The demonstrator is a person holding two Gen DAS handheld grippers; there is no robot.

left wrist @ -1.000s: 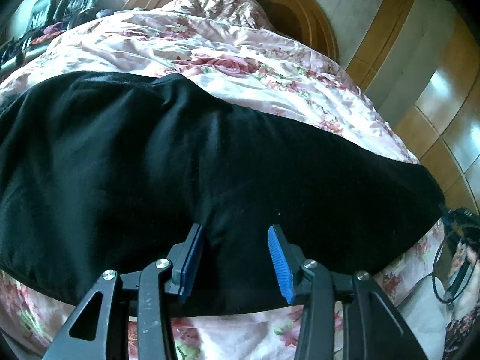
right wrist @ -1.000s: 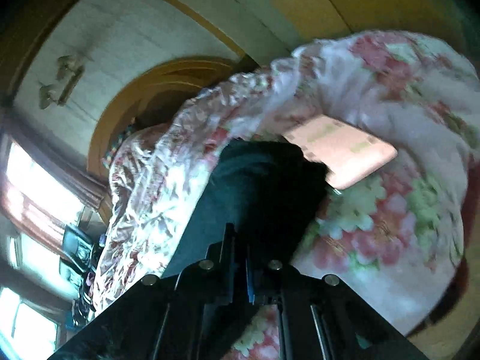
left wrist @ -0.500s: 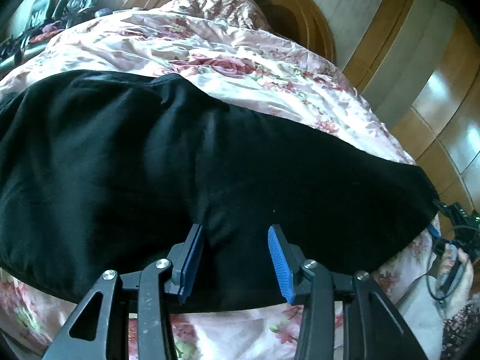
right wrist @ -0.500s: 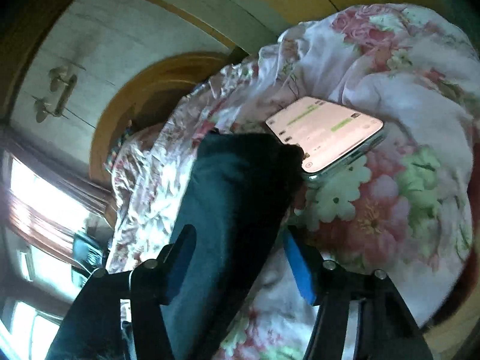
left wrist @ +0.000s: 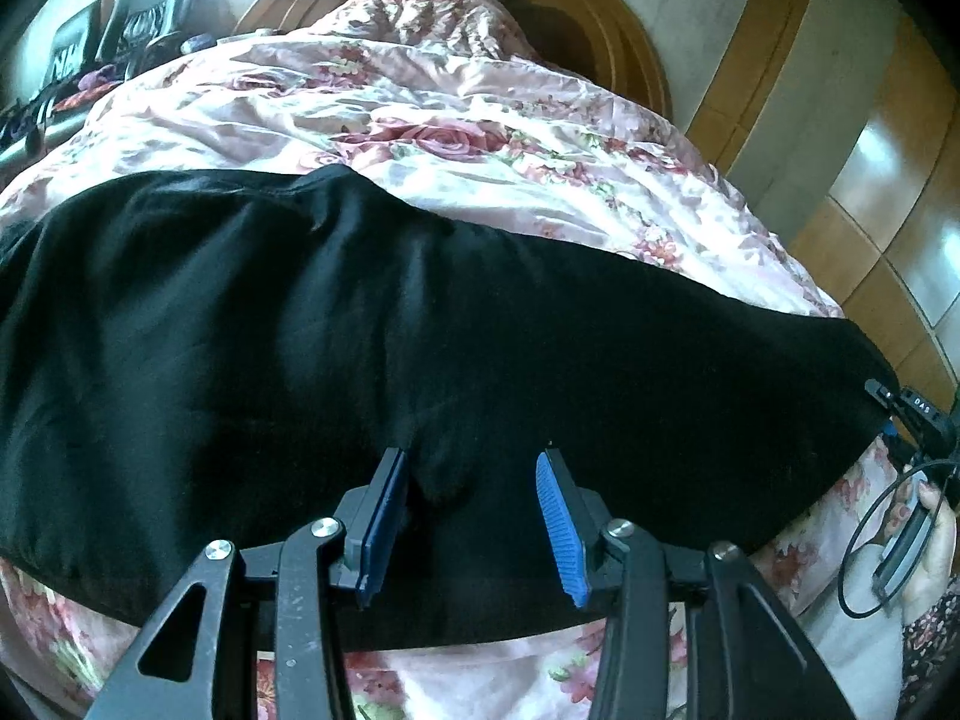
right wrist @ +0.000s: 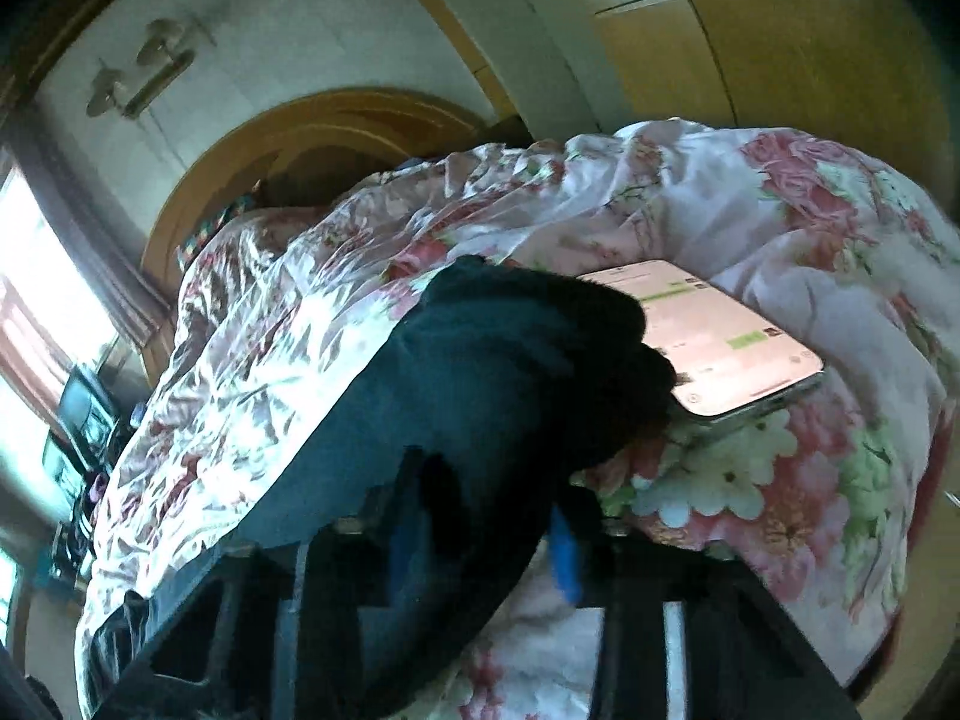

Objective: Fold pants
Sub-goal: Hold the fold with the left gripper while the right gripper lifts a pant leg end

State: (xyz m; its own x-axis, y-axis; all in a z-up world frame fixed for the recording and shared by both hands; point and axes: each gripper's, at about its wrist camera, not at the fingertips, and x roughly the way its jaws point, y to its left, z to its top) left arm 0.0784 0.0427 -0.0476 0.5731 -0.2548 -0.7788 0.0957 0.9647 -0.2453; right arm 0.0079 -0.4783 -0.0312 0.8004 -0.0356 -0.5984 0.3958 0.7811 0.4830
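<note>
Black pants (left wrist: 300, 330) lie spread across a floral bedspread (left wrist: 480, 138). My left gripper (left wrist: 471, 516) is open above the pants' near edge, with a small fold of fabric between its blue pads. In the right wrist view the pants' end (right wrist: 510, 348) lies bunched on the bed, overlapping a phone. My right gripper (right wrist: 480, 540) is open, its blue pads on either side of the black fabric. The right gripper also shows at the far right of the left wrist view (left wrist: 912, 414), at the pants' end.
A lit phone (right wrist: 720, 336) lies on the bedspread beside the pants' end. A curved wooden headboard (left wrist: 600, 18) and wooden wardrobe doors (left wrist: 888, 168) stand behind. Chairs (left wrist: 138, 6) are at the far left by the window.
My right gripper has opened, letting go of the pants' end, which now lies on the bed over the phone's edge. The left gripper has stayed open in place.
</note>
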